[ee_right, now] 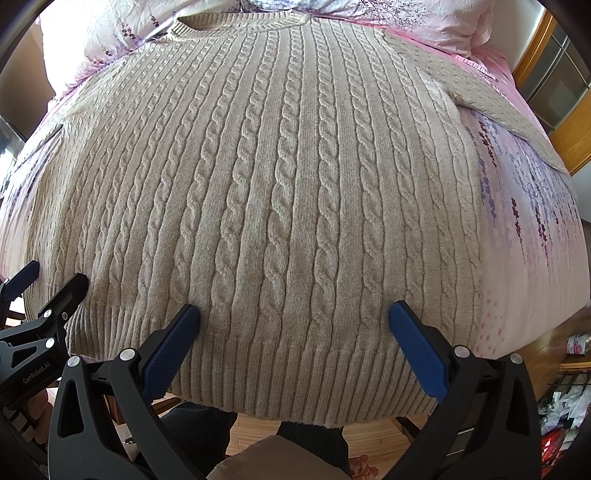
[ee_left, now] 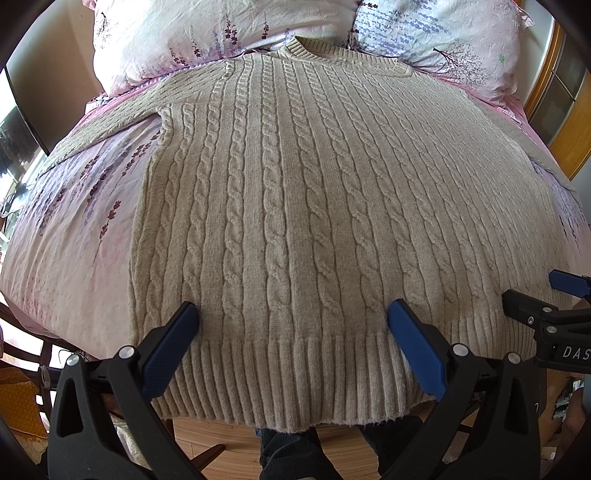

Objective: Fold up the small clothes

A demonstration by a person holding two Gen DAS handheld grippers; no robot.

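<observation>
A beige cable-knit sweater (ee_left: pixel 295 192) lies flat on the bed, neck away from me, ribbed hem (ee_left: pixel 295 373) at the near edge. Its sleeves spread out to the left (ee_left: pixel 110 122) and right (ee_right: pixel 491 99). My left gripper (ee_left: pixel 293 314) is open, its blue fingers spread above the hem on the left half. My right gripper (ee_right: pixel 294 314) is open above the hem on the right half of the sweater (ee_right: pixel 277 184). Neither holds anything. Each gripper shows at the edge of the other's view: the right gripper (ee_left: pixel 554 317), the left gripper (ee_right: pixel 37 314).
The bed has a pink floral sheet (ee_left: pixel 74 229) and two floral pillows (ee_left: pixel 207 33) at the head. Wooden floor (ee_left: pixel 229 439) and the person's dark trousers (ee_left: pixel 288 454) lie below the bed edge. A wooden door frame (ee_right: pixel 569 122) stands at the right.
</observation>
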